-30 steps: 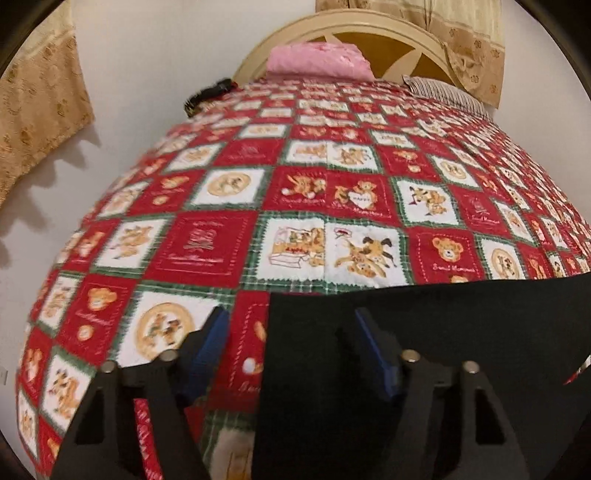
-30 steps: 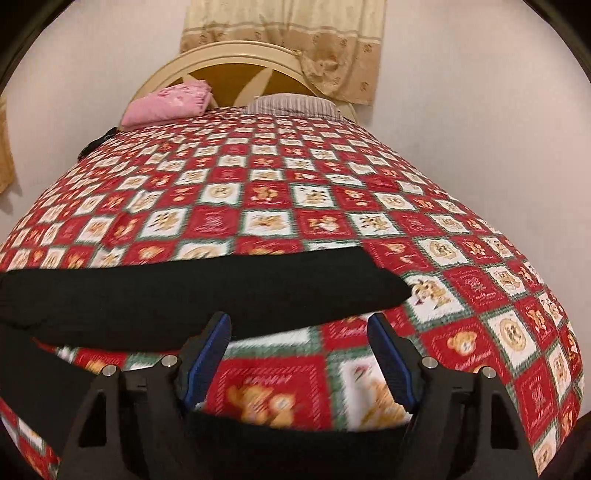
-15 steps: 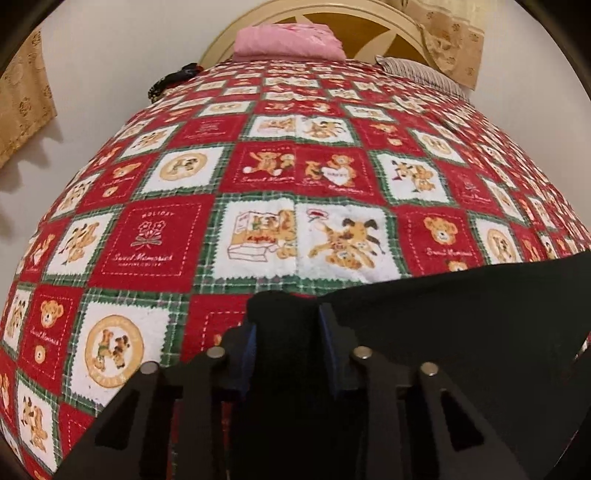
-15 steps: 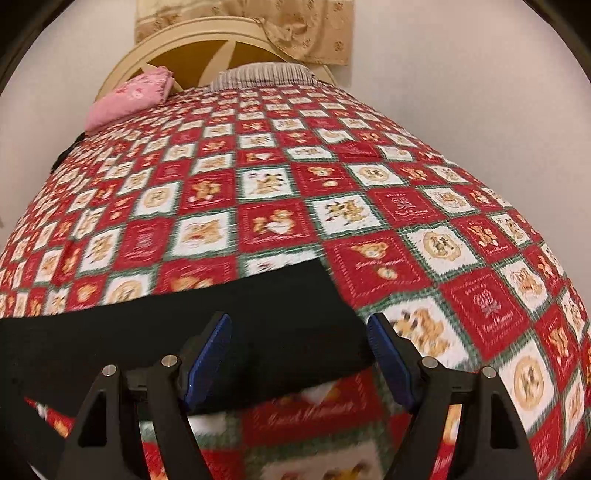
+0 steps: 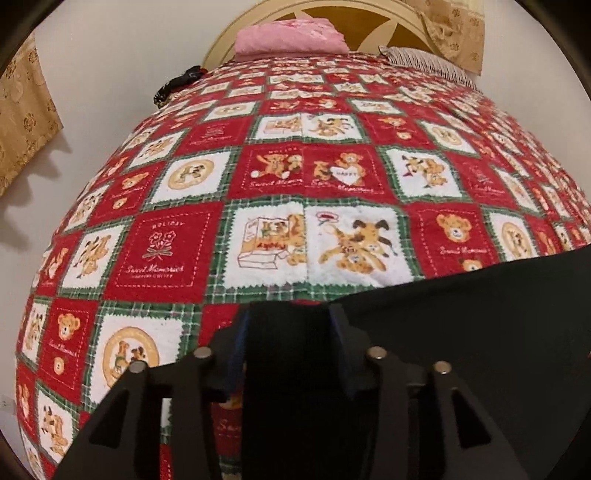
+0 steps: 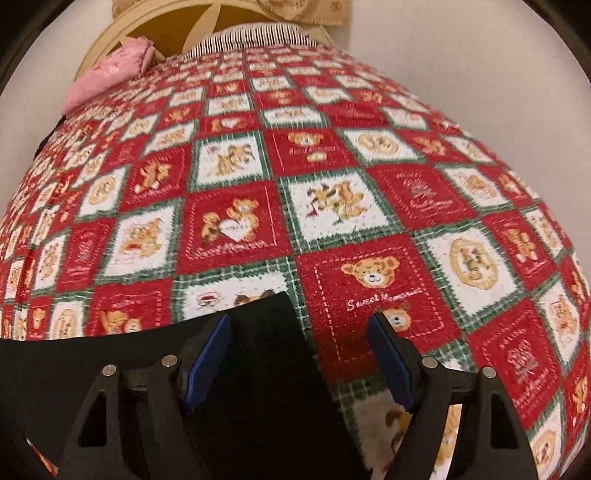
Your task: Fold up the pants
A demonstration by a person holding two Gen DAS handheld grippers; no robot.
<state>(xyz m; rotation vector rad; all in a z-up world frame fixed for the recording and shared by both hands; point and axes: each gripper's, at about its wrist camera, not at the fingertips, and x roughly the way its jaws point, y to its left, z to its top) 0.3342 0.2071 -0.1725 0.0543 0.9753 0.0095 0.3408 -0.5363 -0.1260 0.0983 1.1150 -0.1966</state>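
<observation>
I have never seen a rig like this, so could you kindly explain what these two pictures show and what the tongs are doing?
There is no robot: a person holds one pair of tongs in each hand, with a fisheye camera on each looking forward along its fingers. One picture is from the left hand, the other from the right. Both look across a bed covered by a red teddy-bear quilt, with a pink pillow at the headboard. The left tongs are shut on the black pants. The right tongs are open over another corner of them.
</observation>
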